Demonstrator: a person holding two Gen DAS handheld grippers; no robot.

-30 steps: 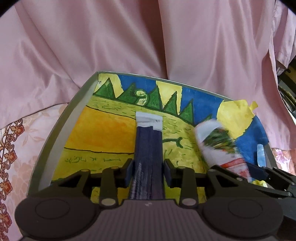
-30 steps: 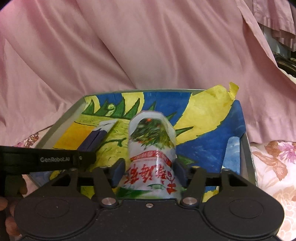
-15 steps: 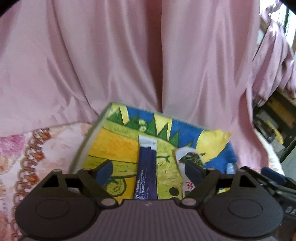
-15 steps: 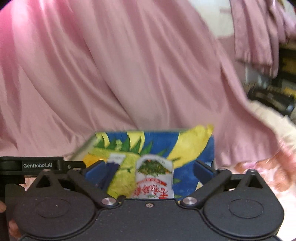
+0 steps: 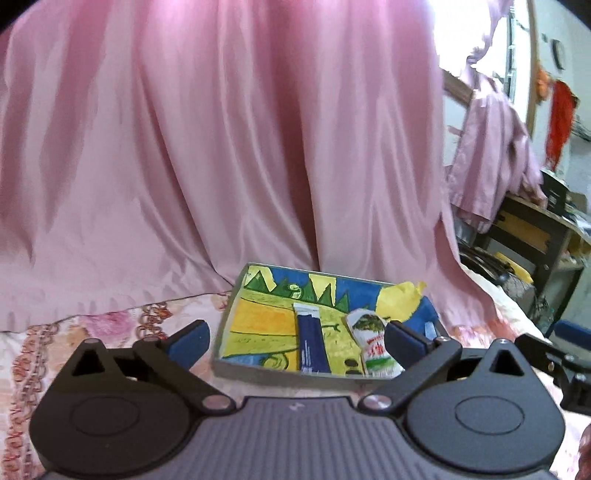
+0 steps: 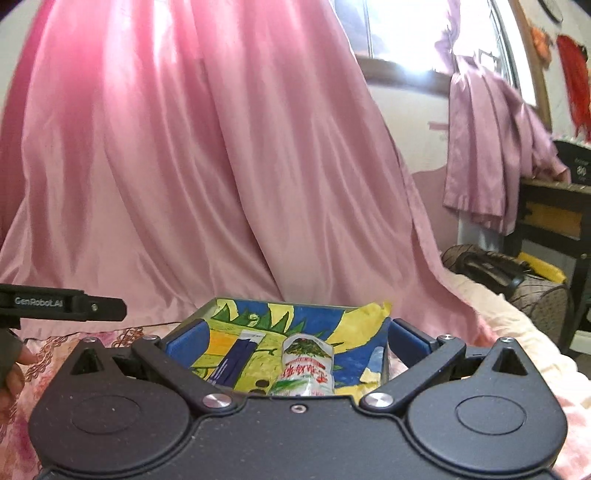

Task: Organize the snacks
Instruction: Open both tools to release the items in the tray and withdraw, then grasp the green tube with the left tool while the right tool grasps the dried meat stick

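Over the floral cloth [image 5: 122, 321], both tools now hang back from the tray [image 5: 225, 325], where a second ago each was down inside it and clamped on a snack. A second ago the left tool [image 5: 295, 341] pinched the dark blue stick pack [image 5: 312, 347] between its pads; now its jaws stand wide apart and empty, and the pack lies flat on the tray's painted yellow floor, ahead of the tool and between the lines of its spread fingers, touching neither. The right tool [image 6: 295, 341] was likewise squeezing the white pouch [image 6: 306, 363] with red characters; now it too gapes wide with nothing in it, and the pouch rests in the tray just ahead of it, near the front wall, its lower end hidden behind the tool's body. In the right wrist view the tray's near corners sit between the blue pads [image 6: 186, 341], the stick pack [image 6: 236, 356] left of centre and the pouch about centre. The two snacks lie side by side, lengthwise, close but apart, the stick pack to the left of the pouch [image 5: 373, 345]. Both views have pulled up and away, so far more of the pink curtain [image 5: 221, 147] shows behind the tray than before, and a window [image 6: 399, 33] now appears at upper right. The left tool's arm [image 6: 62, 306] juts into the right wrist view at the left edge.
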